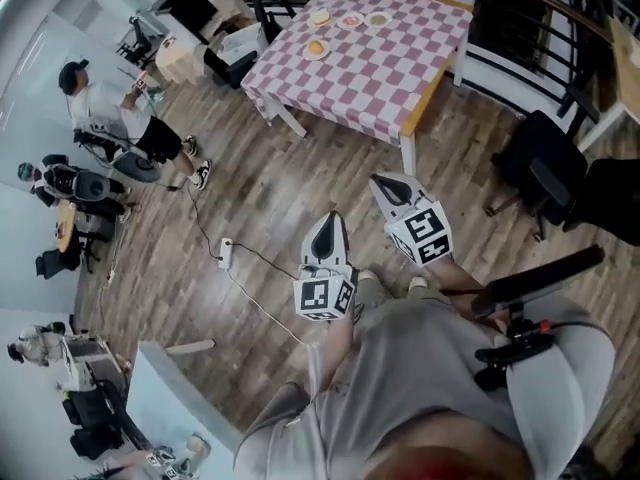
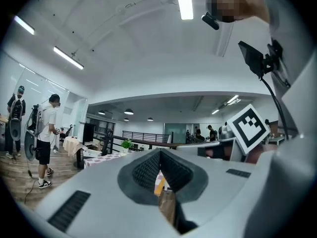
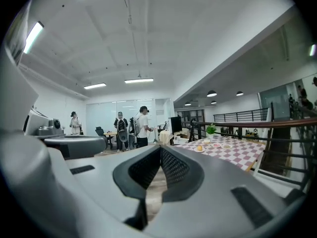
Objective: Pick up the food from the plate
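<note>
Head view, grippers: the left gripper (image 1: pixel 328 220) and right gripper (image 1: pixel 384 181) are side by side over the wooden floor (image 1: pixel 300 168), both pointing toward 12 o'clock.
Head view, food: an orange piece of food (image 1: pixel 316 46) lies on a white plate (image 1: pixel 324 56) on the checked table (image 1: pixel 380 68), near its left edge. It is at 12 o'clock of the grippers and well apart from both. Three other plates (image 1: pixel 350 20) sit beyond it.
Head view, in the way: a table leg (image 1: pixel 407 153) stands just ahead of the right gripper. A cable with a power strip (image 1: pixel 225 253) lies at 9 o'clock of the left gripper, and a black chair (image 1: pixel 540 173) is at 3 o'clock.
Head view, room: bare floor runs from the grippers to the table's near edge. A person (image 1: pixel 115 118) stands far off at 10 o'clock.
Left gripper view, claw: the jaws meet tip to tip and hold nothing.
Left gripper view, around: the right gripper's marker cube (image 2: pixel 247 128) is at 2 o'clock and a plant (image 2: pixel 127 144) at 10 o'clock.
Right gripper view, claw: the jaws are closed together and empty.
Right gripper view, food: the plate with the food is at 1 o'clock on the table, well beyond the tips.
Right gripper view, edges: a railing (image 3: pixel 292 133) is at 3 o'clock behind the table, and people (image 3: pixel 143 125) stand at 12 o'clock.
</note>
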Action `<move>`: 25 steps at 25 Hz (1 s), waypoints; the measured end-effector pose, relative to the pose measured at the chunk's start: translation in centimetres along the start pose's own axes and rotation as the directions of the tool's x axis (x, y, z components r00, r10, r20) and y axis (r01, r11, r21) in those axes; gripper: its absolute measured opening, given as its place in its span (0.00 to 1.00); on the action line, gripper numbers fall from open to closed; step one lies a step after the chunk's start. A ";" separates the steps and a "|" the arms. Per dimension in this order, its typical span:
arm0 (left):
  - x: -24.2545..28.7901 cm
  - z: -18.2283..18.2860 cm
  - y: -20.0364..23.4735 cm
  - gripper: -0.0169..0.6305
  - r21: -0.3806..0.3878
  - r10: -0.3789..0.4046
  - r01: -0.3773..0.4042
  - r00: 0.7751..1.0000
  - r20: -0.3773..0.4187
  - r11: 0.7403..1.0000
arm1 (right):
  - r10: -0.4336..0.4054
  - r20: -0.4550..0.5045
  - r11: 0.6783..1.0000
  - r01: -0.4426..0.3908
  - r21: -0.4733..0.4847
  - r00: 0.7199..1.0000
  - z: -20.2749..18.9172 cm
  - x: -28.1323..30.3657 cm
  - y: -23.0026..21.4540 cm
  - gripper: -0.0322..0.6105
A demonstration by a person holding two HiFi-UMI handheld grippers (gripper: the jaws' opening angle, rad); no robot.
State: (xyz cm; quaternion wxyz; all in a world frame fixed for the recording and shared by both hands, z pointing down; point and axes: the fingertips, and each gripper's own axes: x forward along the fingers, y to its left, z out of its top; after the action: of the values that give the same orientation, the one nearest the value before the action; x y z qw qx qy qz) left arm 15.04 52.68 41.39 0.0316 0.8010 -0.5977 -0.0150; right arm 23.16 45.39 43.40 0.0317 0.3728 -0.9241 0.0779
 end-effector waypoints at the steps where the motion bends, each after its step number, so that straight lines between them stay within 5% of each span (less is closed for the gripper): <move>1: 0.4 -0.1 0.1 0.04 -0.001 -0.005 0.005 1.000 0.001 1.000 | 0.008 0.007 1.000 -0.008 0.007 1.000 0.1 0.4 0.0 0.07; 12: 6.2 1.1 -0.1 0.04 0.009 -0.101 0.101 0.993 0.053 0.995 | -0.025 -0.032 1.000 0.026 0.012 0.999 0.1 2.2 -2.4 0.07; 19: 9.8 0.1 3.9 0.04 -0.040 -0.070 0.072 0.996 0.046 0.997 | -0.065 -0.061 0.998 0.064 -0.030 0.996 0.9 5.6 -4.6 0.07; 25: 13.5 1.1 7.7 0.04 -0.017 -0.144 0.146 0.987 0.075 0.989 | -0.074 -0.067 0.995 0.069 -0.070 0.995 1.8 11.2 -5.3 0.07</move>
State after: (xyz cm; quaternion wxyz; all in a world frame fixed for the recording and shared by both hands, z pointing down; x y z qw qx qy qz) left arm 11.47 37.48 41.05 0.0174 0.8409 -0.5383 -0.0533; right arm 18.77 33.71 43.59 0.0790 0.4015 -0.9106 0.0583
